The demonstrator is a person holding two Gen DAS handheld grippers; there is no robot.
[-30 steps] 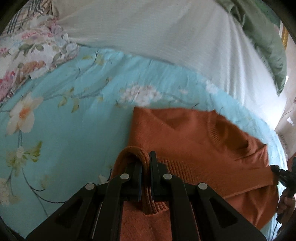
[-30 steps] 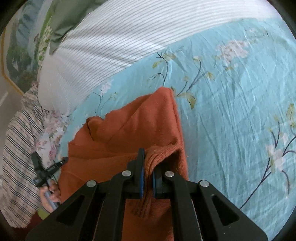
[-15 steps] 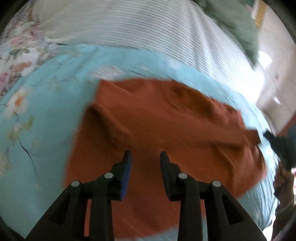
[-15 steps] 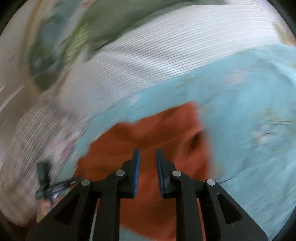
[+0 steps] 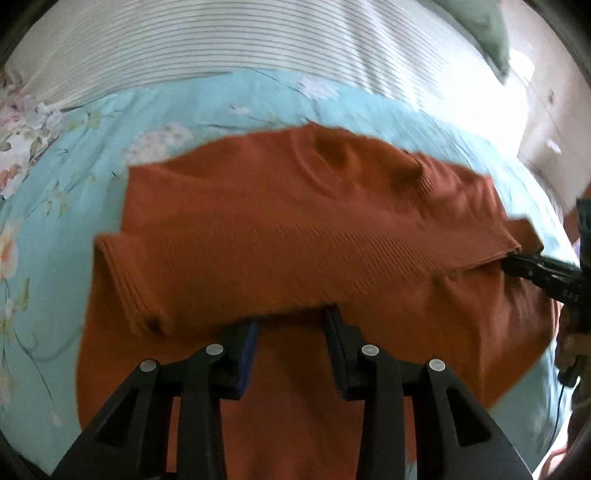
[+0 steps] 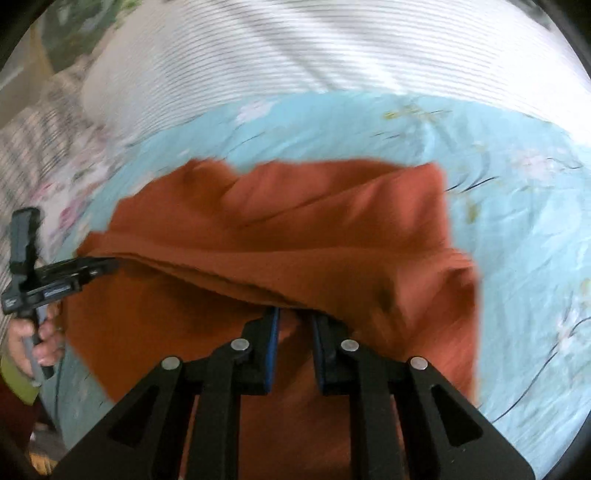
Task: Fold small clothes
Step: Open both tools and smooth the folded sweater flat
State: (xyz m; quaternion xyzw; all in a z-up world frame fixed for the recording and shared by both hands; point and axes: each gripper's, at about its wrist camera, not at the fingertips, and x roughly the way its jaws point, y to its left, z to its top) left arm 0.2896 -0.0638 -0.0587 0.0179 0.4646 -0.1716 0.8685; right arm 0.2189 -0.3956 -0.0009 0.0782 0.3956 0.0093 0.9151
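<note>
An orange knit sweater (image 5: 295, 229) lies on the blue floral bedsheet (image 5: 74, 155), its ribbed lower part folded up over the chest. My left gripper (image 5: 291, 319) is just in front of that folded edge, jaws opening. Only flat cloth shows under the gap and the pads press on nothing. My right gripper (image 6: 295, 314) sits at the fold's other end, jaws narrowly apart and closing, with the edge draped over its tips and nothing pinched. Each wrist view shows the other gripper at the fold's far end: the right gripper (image 5: 524, 264) and the left gripper (image 6: 99, 266).
A white striped duvet (image 5: 258, 40) runs along the back of the bed, with a green pillow (image 5: 480, 22) at its far right. A floral pillow (image 5: 18, 129) lies at the left. A person's hand (image 6: 37, 332) holds the left gripper's handle at the bed's edge.
Both grippers were shut on the sweater's ribbed hem one second ago. They have let go, opened and drawn back, and the hem now lies folded over the upper part.
</note>
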